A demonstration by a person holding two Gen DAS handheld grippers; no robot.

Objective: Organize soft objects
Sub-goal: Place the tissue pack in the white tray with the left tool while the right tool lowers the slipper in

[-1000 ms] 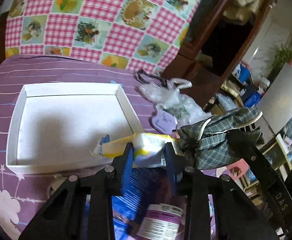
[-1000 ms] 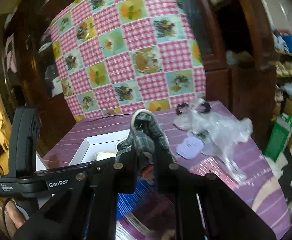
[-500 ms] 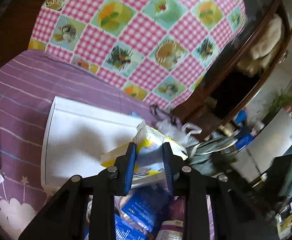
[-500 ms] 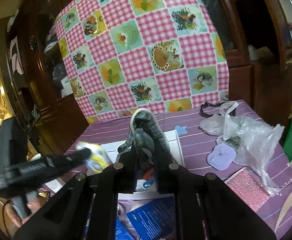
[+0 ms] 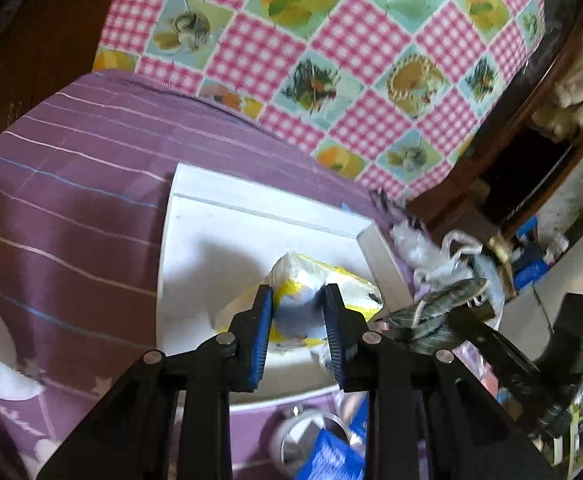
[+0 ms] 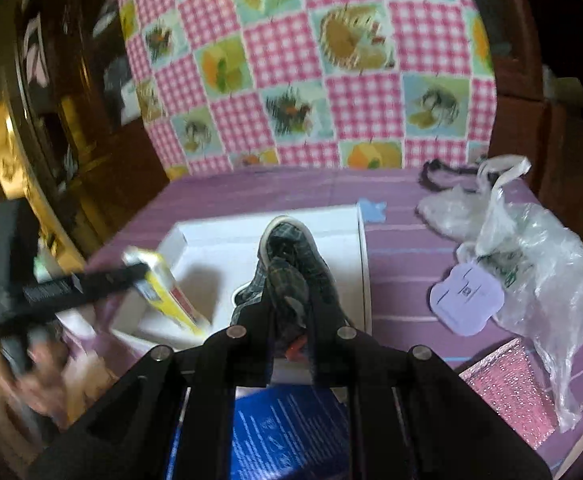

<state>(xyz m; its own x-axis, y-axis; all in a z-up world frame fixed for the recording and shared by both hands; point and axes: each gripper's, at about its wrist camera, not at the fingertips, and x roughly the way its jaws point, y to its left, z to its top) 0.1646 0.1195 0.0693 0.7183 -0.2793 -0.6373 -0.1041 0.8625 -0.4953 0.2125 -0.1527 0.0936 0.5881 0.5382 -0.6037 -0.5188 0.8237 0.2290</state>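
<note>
Left gripper [image 5: 297, 300]: clamped on a yellow-and-white tissue pack [image 5: 323, 280], blue pads pressing its sides; held over the white tray.
Left gripper in right view [image 6: 147, 270]: blurred black arm crossing from the left, the tissue pack [image 6: 163, 292] tilted at its tip above the tray's left part.
Right gripper [image 6: 289, 276]: jaws nearly together, gripping a bunched plaid cloth [image 6: 287, 256] that rose in a hump between them.
Plaid cloth in left view [image 5: 435, 316]: at the right edge of the tray, carried on the other tool.
White tray [image 5: 195, 240]: shallow, open, lying on the purple striped tablecloth [image 5: 71, 168]; in the right view its rim [image 6: 361, 248] ran just beside the cloth.
Hand [image 6: 39, 376]: blurred, at lower left, wrapped around the left tool's handle.
Plastic bag [image 6: 531, 256]: crumpled, clear, well right of the tray.
Lilac tag [image 6: 465, 296]: flat on the tablecloth, touching the bag.
Pink glitter pouch [image 6: 511, 396]: near the lower right corner.
Blue printed packet [image 6: 287, 432]: under the right tool's frame.
Backdrop: pink checked sheet [image 5: 331, 52] with fruit pictures behind the table.
</note>
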